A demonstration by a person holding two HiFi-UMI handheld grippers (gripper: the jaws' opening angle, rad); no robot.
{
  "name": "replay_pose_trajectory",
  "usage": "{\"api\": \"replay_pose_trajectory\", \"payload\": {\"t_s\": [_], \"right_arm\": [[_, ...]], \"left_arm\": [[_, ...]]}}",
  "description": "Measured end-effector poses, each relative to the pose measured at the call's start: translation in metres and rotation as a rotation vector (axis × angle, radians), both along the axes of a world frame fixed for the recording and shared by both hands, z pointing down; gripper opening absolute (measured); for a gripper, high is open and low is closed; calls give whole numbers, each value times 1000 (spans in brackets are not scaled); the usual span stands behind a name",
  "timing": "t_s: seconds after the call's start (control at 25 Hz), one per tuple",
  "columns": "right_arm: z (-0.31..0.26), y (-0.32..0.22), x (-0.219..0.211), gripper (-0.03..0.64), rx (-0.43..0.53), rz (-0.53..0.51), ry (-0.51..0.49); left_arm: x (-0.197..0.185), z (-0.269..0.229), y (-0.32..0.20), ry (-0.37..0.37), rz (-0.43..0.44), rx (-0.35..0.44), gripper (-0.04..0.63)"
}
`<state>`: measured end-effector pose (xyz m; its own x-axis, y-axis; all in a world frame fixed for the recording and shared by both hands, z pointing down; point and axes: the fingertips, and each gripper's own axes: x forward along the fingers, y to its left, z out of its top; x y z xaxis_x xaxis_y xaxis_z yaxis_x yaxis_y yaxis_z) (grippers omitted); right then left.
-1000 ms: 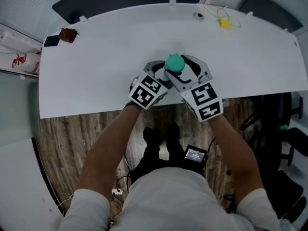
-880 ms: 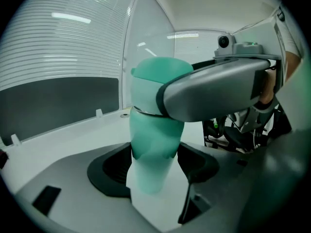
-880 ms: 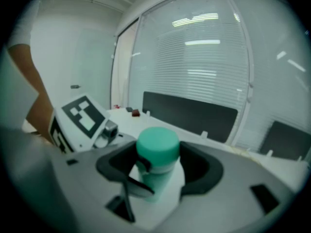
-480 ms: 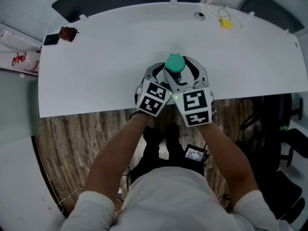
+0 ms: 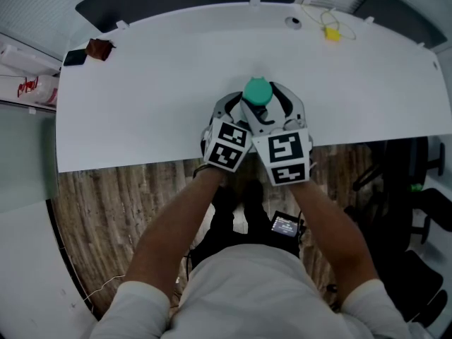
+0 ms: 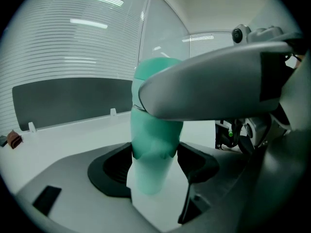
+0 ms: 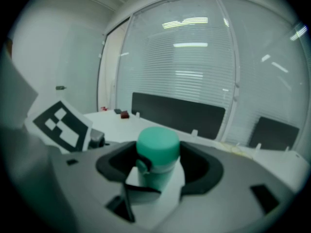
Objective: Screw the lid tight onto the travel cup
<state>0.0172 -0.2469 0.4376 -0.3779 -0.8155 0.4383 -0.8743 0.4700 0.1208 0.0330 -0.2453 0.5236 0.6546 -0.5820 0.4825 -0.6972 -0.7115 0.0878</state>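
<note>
Two grippers meet at the white table's (image 5: 141,83) near edge: your left gripper (image 6: 154,166) clamps the green travel cup (image 6: 148,130) by its body, and your right gripper (image 7: 156,165) is closed on the lid (image 7: 157,144) (both pads touching). Farther back, a yellow item (image 5: 330,34) lies near the far rim.

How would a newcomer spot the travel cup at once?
Find the white table, the middle of its near edge. There the left gripper and right gripper hold a cup in their jaws. It is the only mint-green thing, capped by a rounded lid.
</note>
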Motion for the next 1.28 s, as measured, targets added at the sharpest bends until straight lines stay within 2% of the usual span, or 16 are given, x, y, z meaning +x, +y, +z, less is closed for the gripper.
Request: {"api": "replay_pose_trajectory", "payload": {"t_s": [0.52, 1.28], "right_arm": [[1, -2, 0, 293, -5, -12, -7], [0, -5, -1, 294, -13, -13, -29]], "left_arm": [[-5, -5, 1, 18, 42, -4, 307], [-8, -10, 4, 30, 41, -5, 307]]}}
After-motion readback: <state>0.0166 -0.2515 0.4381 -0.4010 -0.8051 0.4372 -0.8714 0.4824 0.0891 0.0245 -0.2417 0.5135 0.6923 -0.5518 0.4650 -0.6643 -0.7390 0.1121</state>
